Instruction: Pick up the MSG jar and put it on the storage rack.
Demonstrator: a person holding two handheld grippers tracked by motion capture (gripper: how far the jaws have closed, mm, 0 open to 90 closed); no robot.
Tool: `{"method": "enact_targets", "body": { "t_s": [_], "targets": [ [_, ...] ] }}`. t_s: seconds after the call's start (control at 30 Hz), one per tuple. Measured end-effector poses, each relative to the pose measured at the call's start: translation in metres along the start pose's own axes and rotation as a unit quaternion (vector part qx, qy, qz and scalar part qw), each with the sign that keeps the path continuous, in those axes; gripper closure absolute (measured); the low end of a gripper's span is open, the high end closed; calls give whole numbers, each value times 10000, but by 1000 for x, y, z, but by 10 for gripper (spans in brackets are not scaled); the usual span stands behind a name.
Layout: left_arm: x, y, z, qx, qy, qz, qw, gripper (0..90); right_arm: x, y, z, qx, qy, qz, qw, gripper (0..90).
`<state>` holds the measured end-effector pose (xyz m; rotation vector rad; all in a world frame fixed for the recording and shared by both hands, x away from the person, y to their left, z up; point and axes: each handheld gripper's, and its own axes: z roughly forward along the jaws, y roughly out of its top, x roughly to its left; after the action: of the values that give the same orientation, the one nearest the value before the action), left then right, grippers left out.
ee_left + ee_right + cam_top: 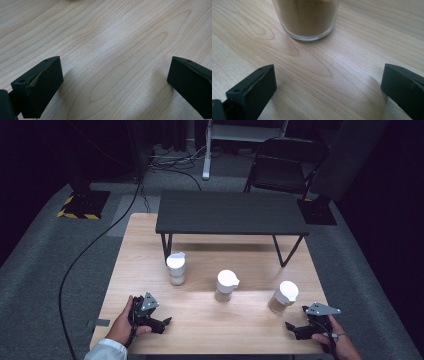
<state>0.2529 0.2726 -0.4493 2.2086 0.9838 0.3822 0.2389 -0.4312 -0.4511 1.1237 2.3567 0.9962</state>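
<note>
Two claws rest low on the tabletop point(150, 250), both with jaws spread wide and nothing between them. Just ahead of the right claw point(300, 329) stands the nearest jar point(283, 297), upright under a white lid and filled with brown powder, its glass base point(307, 30) apart from the jaws. The left claw point(160, 322) faces bare wood, well apart from the middle jar point(225, 286) and the left jar point(176, 268). So the right hand point(340, 345) is the nearer one for a straight forward reach. In the right gripper view the jar's upper part and lid are cut off; what the powder is cannot be told.
</note>
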Motion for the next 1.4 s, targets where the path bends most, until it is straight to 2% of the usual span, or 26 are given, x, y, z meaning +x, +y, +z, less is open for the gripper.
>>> {"method": "enact_targets", "body": {
  "t_s": [0.5,0.8,0.83,1.13,1.4],
  "targets": [
    [2,0,-1,1,11,2,10000,2,1,0,0,1,-10,15,10000,0],
    [-4,1,-3,28,222,5,9997,17,1,0,0,1,-10,14,10000,0],
    [-6,1,-5,-16,268,4,9996,19,1,0,0,0,-11,14,10000,0],
    [-7,-5,-16,-370,251,-123,9989,18,1,0,0,1,-11,14,10000,0],
    [-8,-5,-24,-573,246,-160,9979,19,1,0,0,0,-11,15,10000,0]
  ]
}}
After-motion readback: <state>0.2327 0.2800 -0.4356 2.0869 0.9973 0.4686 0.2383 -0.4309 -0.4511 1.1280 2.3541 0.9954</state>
